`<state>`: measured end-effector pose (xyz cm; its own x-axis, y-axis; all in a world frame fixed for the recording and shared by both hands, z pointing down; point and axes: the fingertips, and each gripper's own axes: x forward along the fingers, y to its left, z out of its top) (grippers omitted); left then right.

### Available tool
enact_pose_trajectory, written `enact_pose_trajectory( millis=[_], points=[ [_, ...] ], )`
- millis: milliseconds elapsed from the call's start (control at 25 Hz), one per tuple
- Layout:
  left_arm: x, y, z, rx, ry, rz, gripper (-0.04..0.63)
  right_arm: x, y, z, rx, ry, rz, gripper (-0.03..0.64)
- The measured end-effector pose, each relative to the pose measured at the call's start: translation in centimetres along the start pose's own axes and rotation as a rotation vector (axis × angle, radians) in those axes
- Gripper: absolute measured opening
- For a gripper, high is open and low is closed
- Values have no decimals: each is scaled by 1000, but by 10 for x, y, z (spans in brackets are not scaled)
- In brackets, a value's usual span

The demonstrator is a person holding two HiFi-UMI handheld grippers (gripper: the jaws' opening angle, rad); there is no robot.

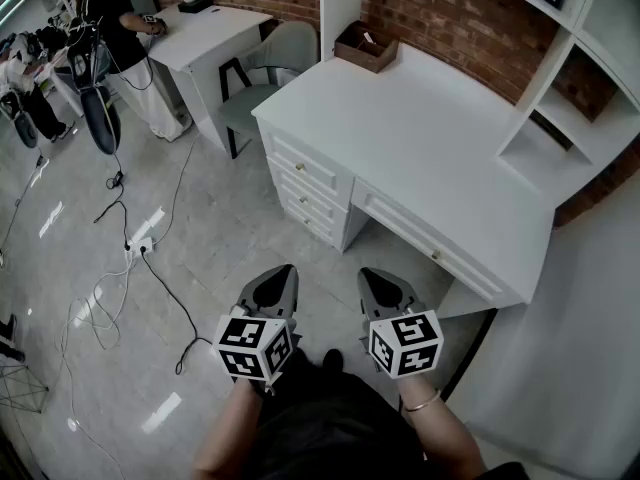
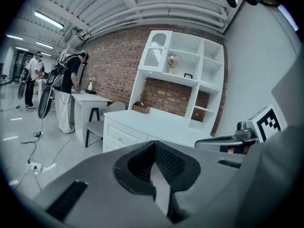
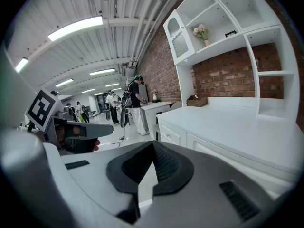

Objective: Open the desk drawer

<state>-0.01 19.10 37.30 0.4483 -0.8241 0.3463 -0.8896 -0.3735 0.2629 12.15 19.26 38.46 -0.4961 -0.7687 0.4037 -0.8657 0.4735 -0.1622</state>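
The wide drawer (image 1: pixel 425 240) sits shut under the white counter (image 1: pixel 420 138), its long side along the front edge, its face toward the person. The left tongs (image 1: pixel 283 280) and right tongs (image 1: pixel 378 284) hang side by side short of it, tilted slightly down, both closed on nothing.

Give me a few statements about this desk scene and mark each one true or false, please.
1. The left hand-held gripper and the right hand-held gripper are both shut, with nothing between their jaws. True.
2. The wide drawer is already pulled out. False: it sits closed, level with the desk front.
3. A brown wooden box stands on the desk, at a far corner. True.
4. The right hand-held gripper is touching the drawer's knob. False: it is held over the floor, apart from the desk.
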Motion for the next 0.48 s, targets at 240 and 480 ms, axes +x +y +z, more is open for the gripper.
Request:
enact_pose_trajectory(
  millis=[240,480],
  points=[
    [1,-2,-1,1,5,6,9,-1,-2,1,6,-5,9,5],
    [4,-1,0,-22,-10,16,9,-2,-6,2,45,-20,28,5]
  ],
)
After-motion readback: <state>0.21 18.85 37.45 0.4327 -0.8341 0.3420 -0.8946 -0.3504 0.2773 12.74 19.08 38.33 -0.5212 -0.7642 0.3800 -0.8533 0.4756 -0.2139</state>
